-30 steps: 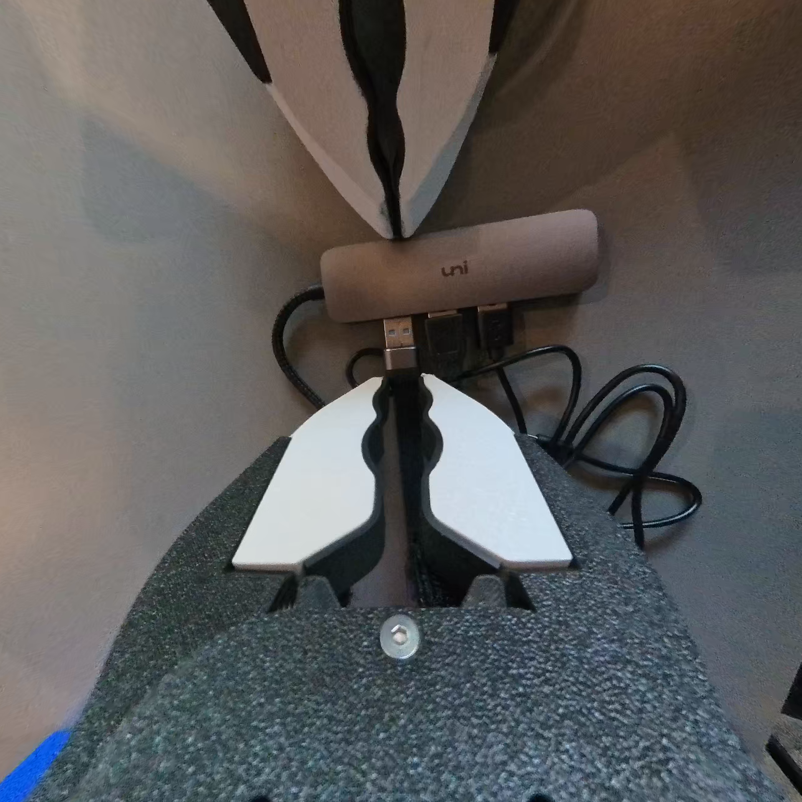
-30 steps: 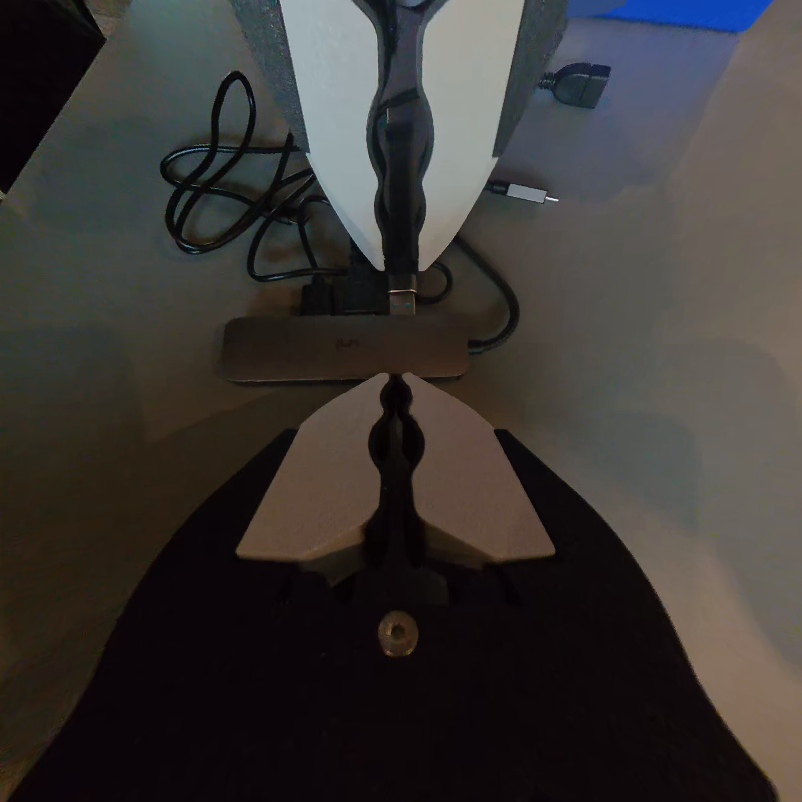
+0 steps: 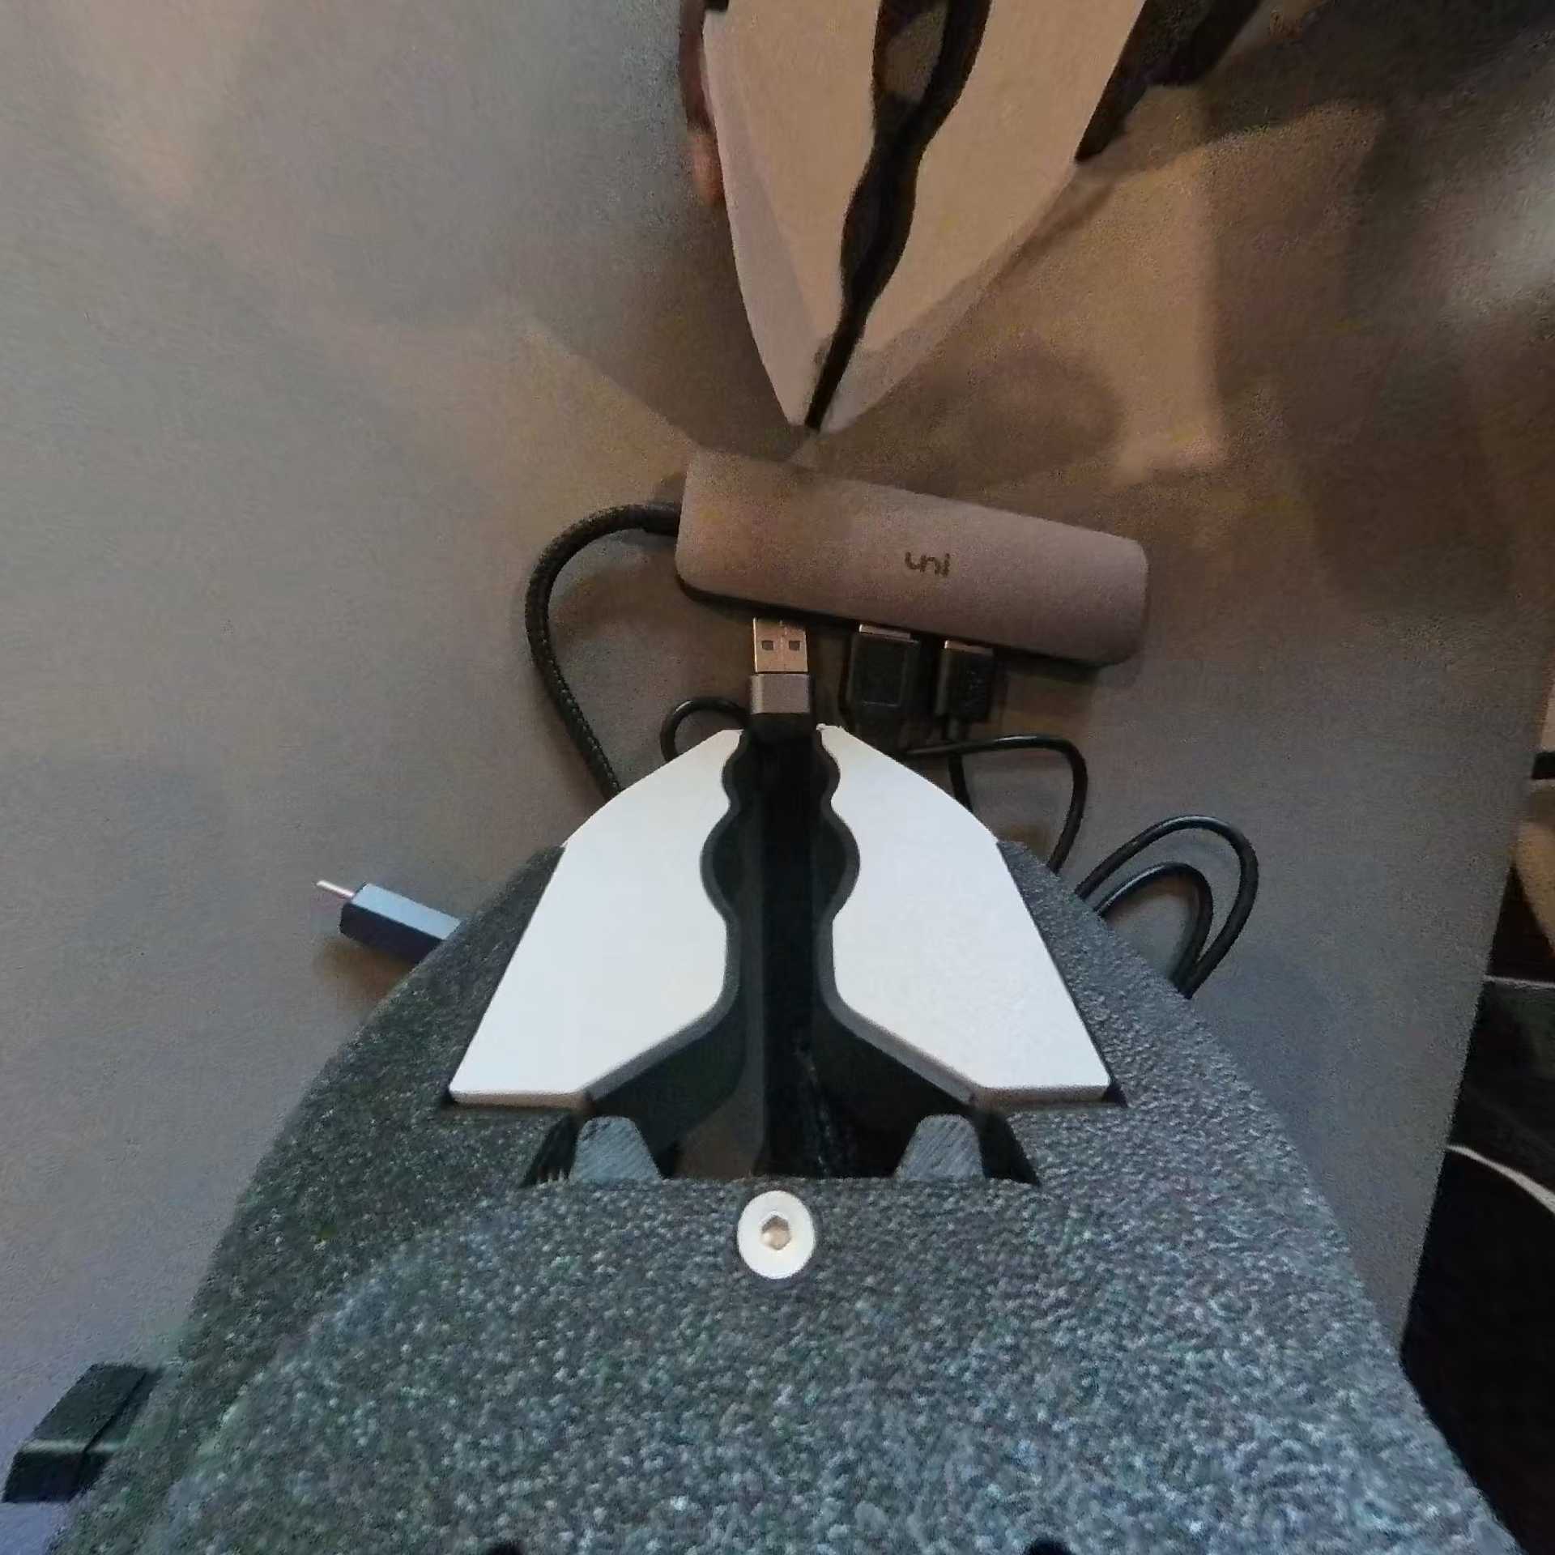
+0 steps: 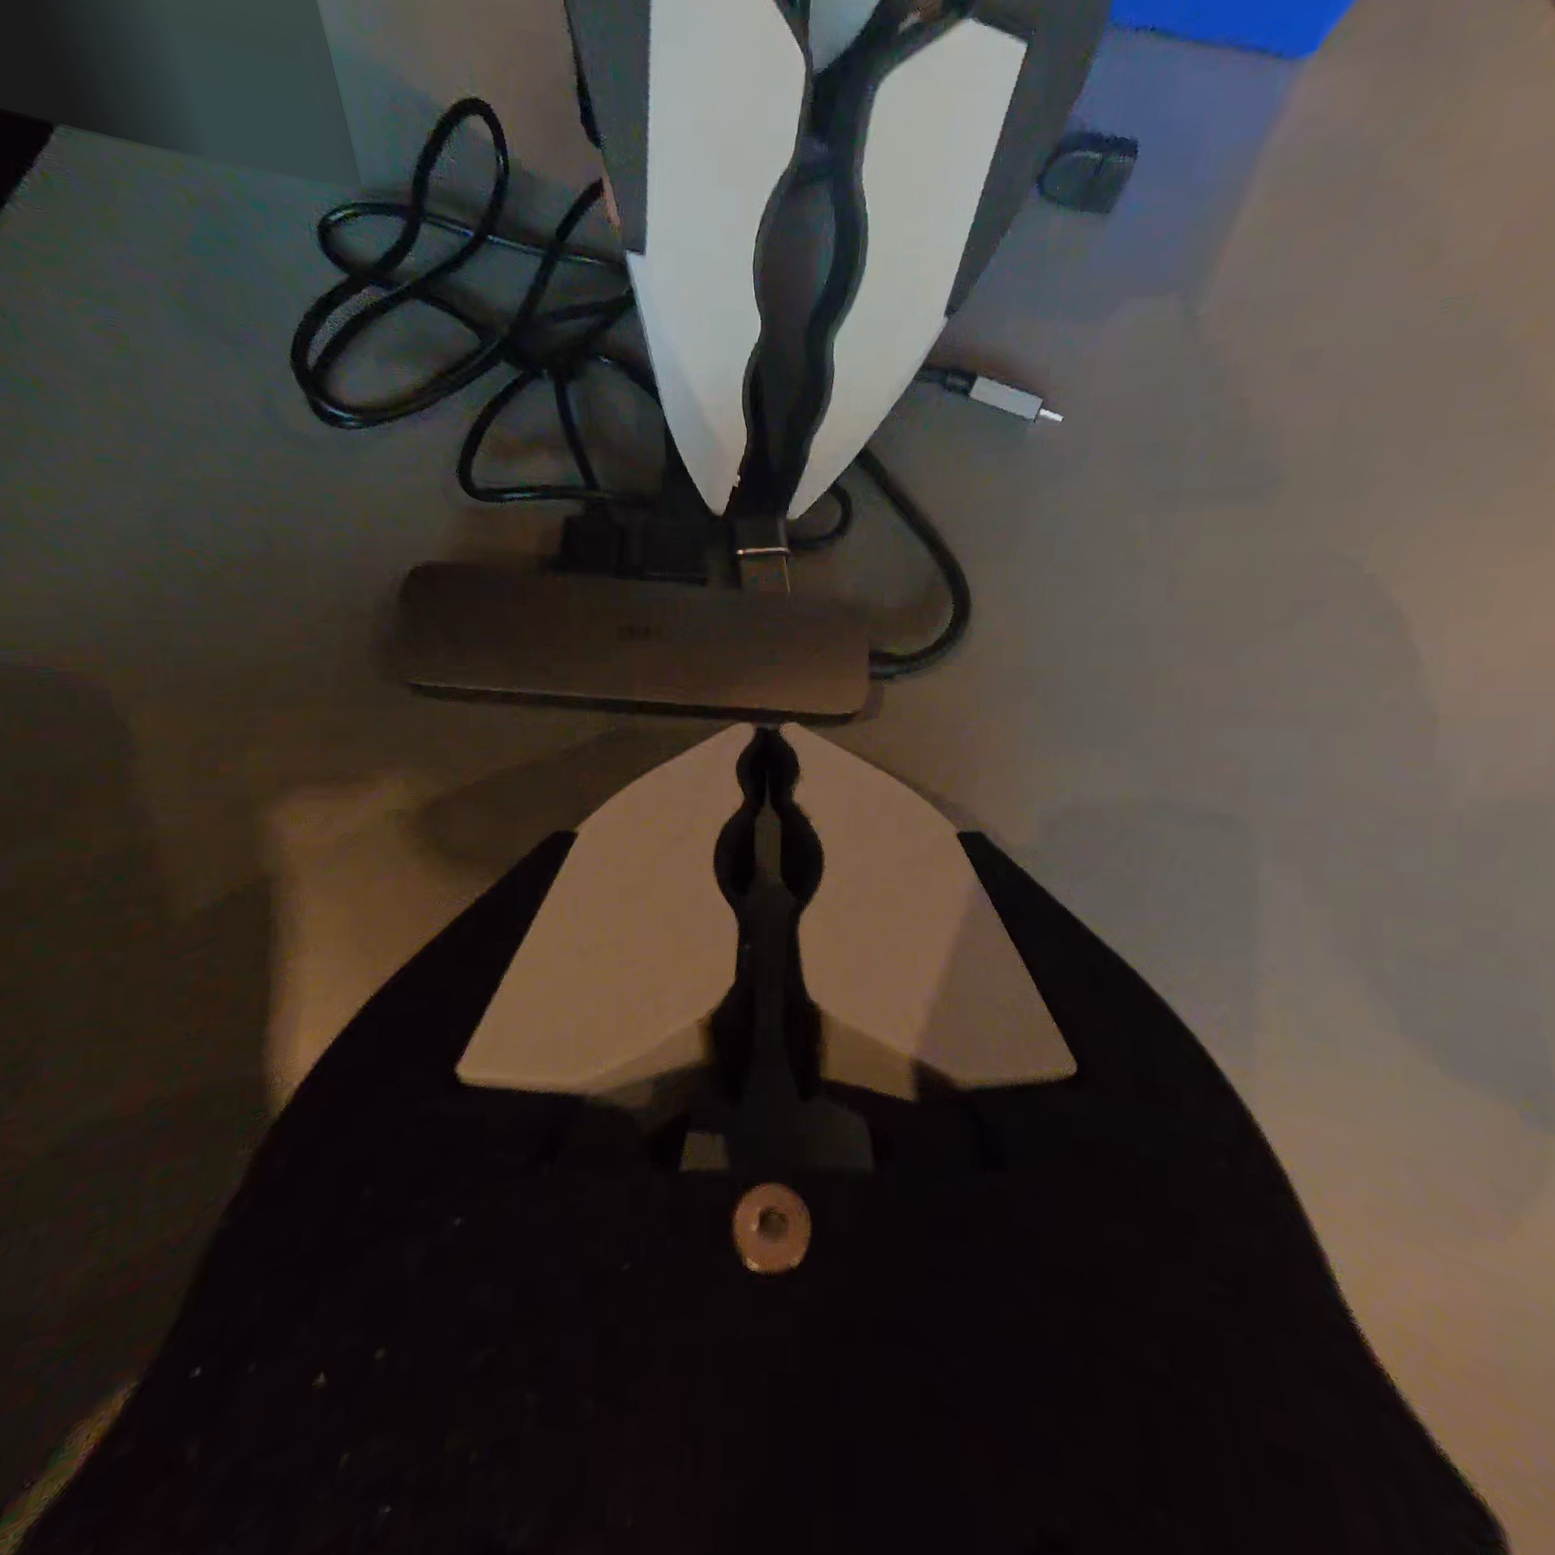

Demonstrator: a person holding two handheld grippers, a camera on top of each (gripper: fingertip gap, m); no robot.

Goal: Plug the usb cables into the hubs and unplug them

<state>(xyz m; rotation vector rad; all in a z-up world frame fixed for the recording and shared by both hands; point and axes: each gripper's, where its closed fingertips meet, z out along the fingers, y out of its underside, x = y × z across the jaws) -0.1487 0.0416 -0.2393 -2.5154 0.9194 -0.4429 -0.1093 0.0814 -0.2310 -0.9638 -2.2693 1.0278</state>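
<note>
L gripper (image 3: 779, 740) fingers clamp usb plug (image 3: 781, 673), its metal tip at hub (image 3: 909, 555) port. R gripper (image 4: 764, 734) fingers closed, empty, tips touching hub's far edge.

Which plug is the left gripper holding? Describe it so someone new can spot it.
Find the grey hub lying on the table, with three plugs along its near edge. The held USB plug is the leftmost, beside the hub's braided cable. It alone has a grey shell and bare metal showing; its two neighbours are black.
</note>
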